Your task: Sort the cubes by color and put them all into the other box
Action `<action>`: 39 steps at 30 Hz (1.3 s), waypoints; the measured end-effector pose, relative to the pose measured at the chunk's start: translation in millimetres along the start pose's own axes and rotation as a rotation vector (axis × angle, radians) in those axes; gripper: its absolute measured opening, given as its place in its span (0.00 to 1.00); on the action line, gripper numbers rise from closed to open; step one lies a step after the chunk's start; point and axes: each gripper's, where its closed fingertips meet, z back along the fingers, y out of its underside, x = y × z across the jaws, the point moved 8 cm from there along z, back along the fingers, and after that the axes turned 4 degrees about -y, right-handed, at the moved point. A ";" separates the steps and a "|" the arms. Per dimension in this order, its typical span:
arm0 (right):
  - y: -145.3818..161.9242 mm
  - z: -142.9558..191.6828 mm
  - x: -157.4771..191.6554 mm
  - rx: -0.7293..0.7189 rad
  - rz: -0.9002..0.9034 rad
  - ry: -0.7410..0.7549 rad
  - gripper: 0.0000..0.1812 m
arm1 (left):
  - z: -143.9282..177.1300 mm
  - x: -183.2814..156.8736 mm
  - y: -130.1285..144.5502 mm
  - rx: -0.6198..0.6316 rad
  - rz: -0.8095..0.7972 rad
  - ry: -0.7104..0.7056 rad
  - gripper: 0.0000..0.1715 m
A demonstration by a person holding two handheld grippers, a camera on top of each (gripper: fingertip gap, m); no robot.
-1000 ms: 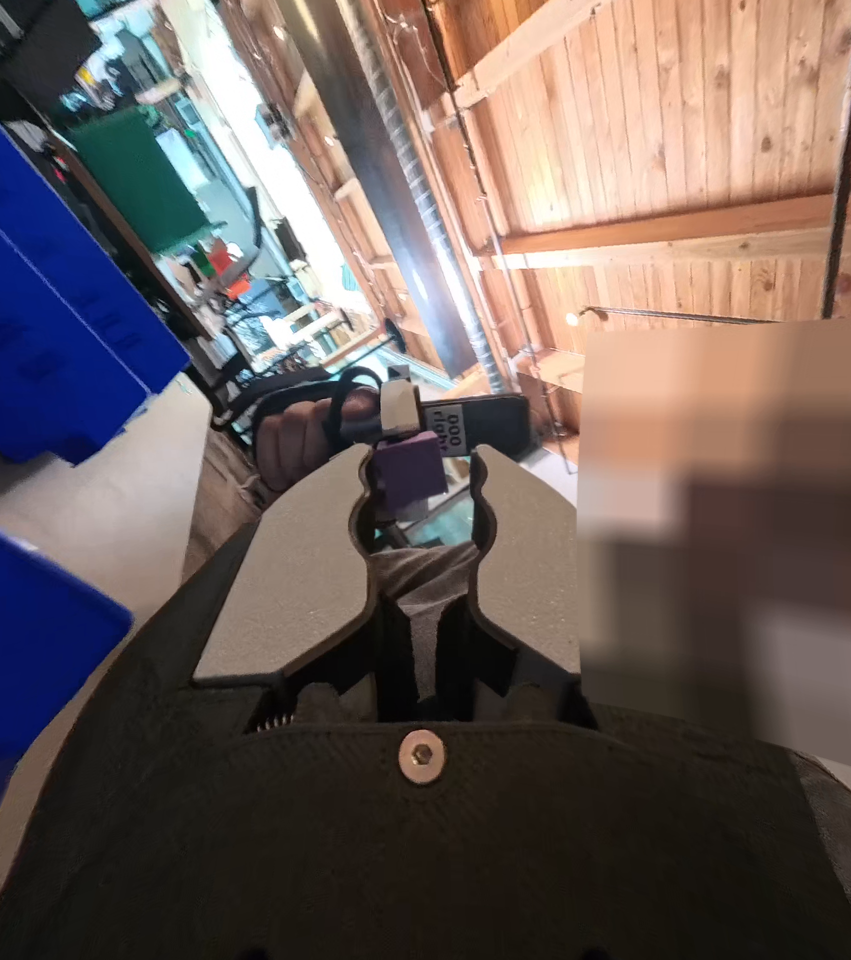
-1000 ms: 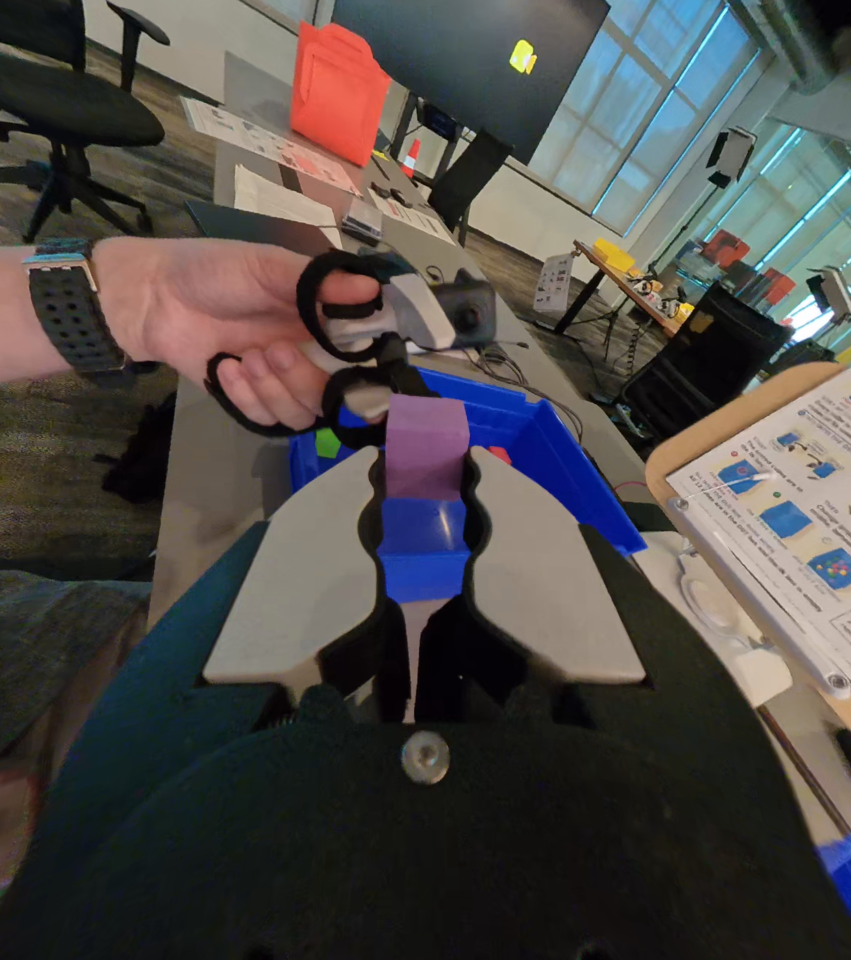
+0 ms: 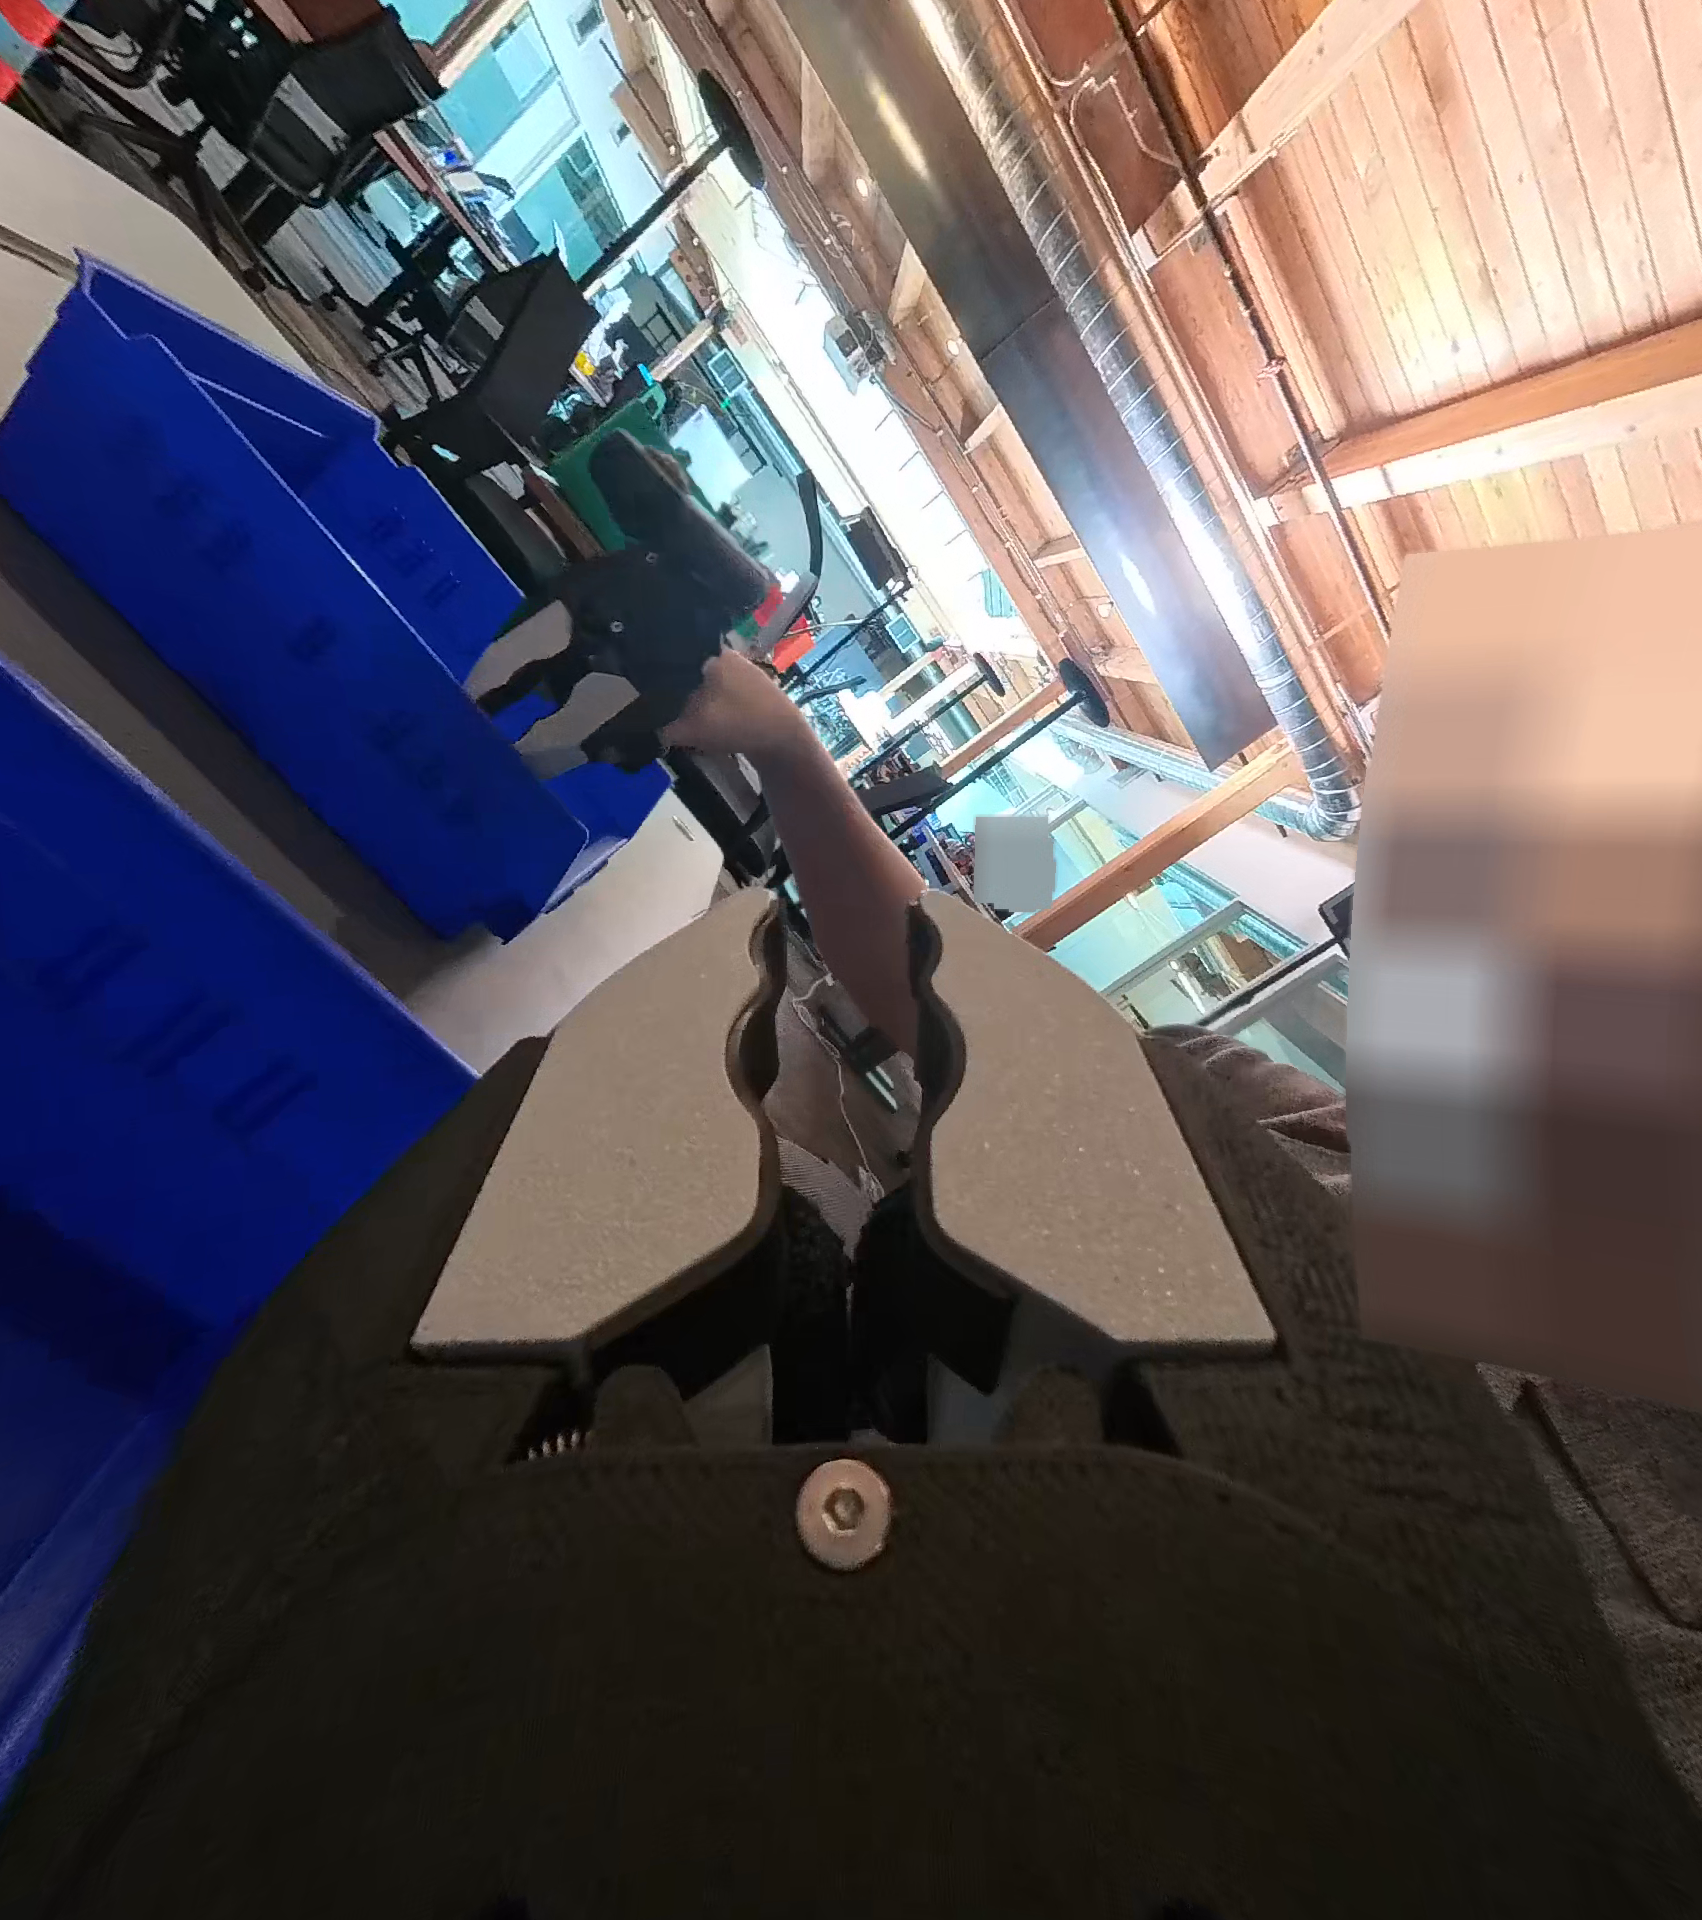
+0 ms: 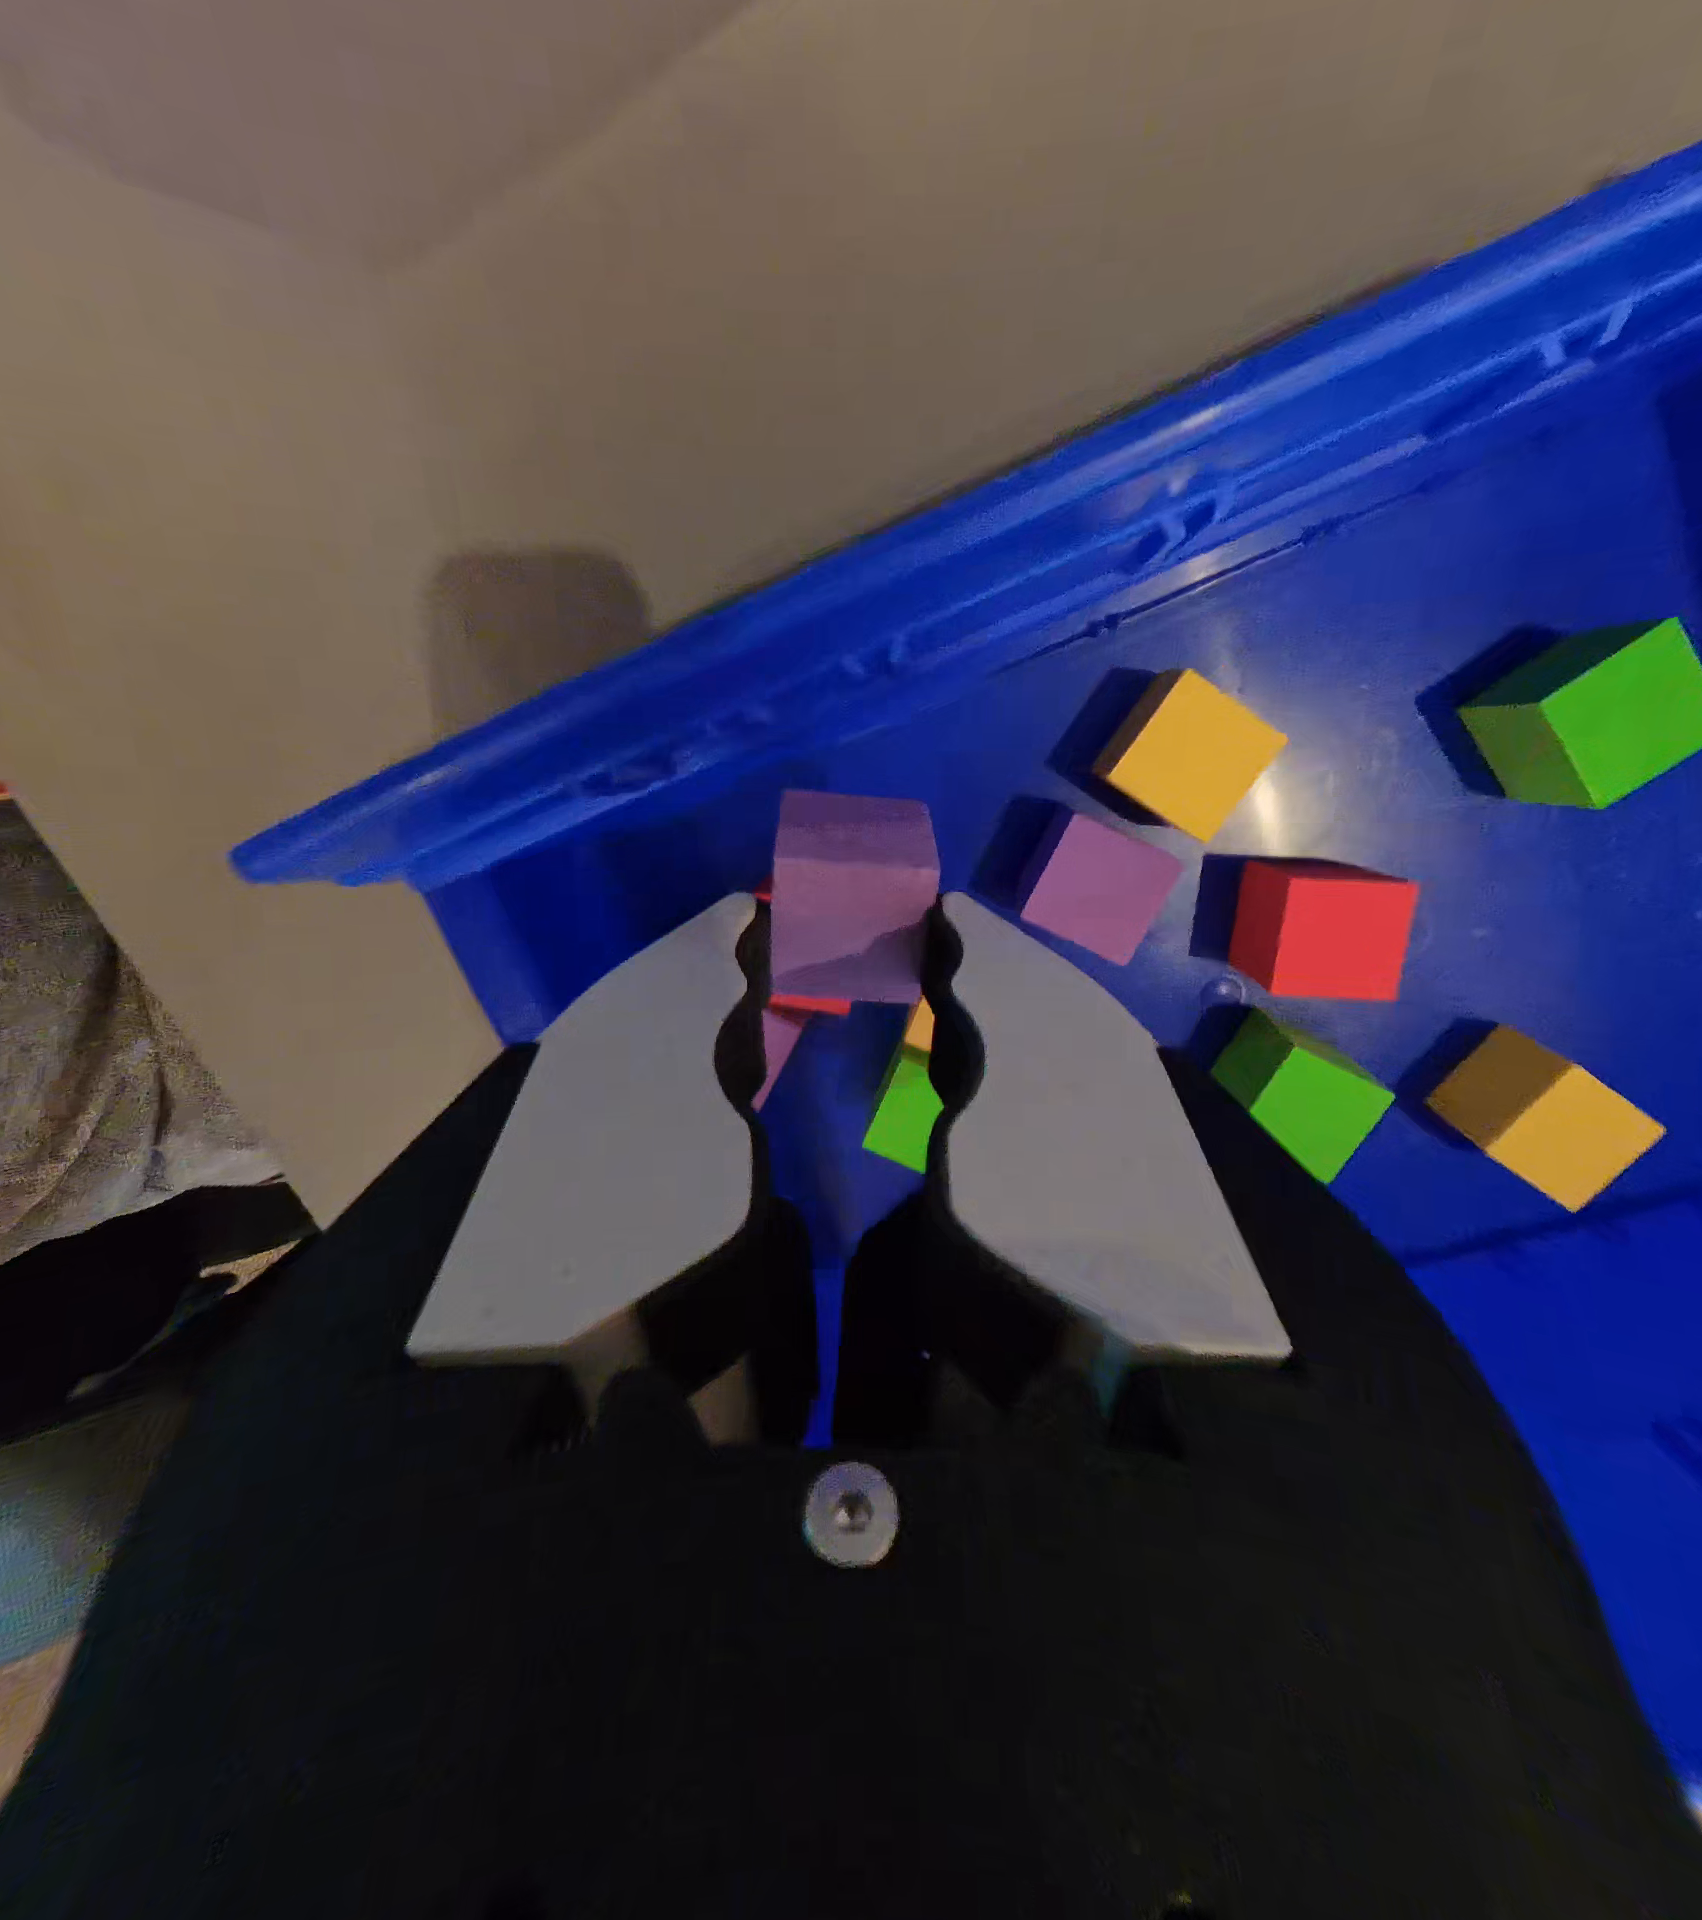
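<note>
The right claw (image 4: 847, 914) has a purple cube (image 4: 852, 899) pinched right at its fingertips, sticking out past the tips, so the two fingers are clamped on its side faces with just a cube-wide gap between them. The cube sits pretty much square between the fingers, one flat face toward the camera, top edge tilted a hair. No real long axis on it, it's a cube.

It's hanging over the inside of a blue bin (image 4: 1034, 540), near the bin's wall. Loose cubes lie on the bin floor: another purple one (image 4: 1096, 899) just beside the held cube, a red one (image 4: 1320, 930), two yellow ones (image 4: 1190, 750) (image 4: 1548, 1114) and two green ones (image 4: 1600, 715) (image 4: 1299, 1093). A third green cube (image 4: 904, 1112) shows through the gap between the fingers.

The left claw (image 3: 845, 920) is holding nothing, fingers a little apart, pointing up toward a wooden ceiling (image 3: 1512, 260). More blue bins (image 3: 234, 582) sit on the table (image 3: 535, 977) off to its side, and from there you can see the right claw dipping into one.
</note>
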 end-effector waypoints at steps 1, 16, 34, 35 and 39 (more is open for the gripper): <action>-1.7 -4.3 -2.3 0.012 -0.001 -0.007 0.16 | 2.2 0.2 -0.7 -0.005 -0.003 -0.009 0.13; -5.9 -33.7 -13.6 0.231 -0.015 -0.044 0.27 | 14.6 8.6 -2.7 0.057 -0.126 -0.367 0.15; -16.8 119.5 96.3 -0.494 0.270 0.543 0.23 | 11.9 4.6 -14.0 0.281 -0.230 -0.613 0.16; -16.1 118.1 102.8 -0.530 0.287 0.549 0.22 | 10.4 6.2 -14.8 0.392 -0.272 -0.672 0.16; -14.3 103.2 108.9 -0.565 0.289 0.550 0.23 | 3.9 19.8 -21.3 0.888 -0.486 -0.868 0.17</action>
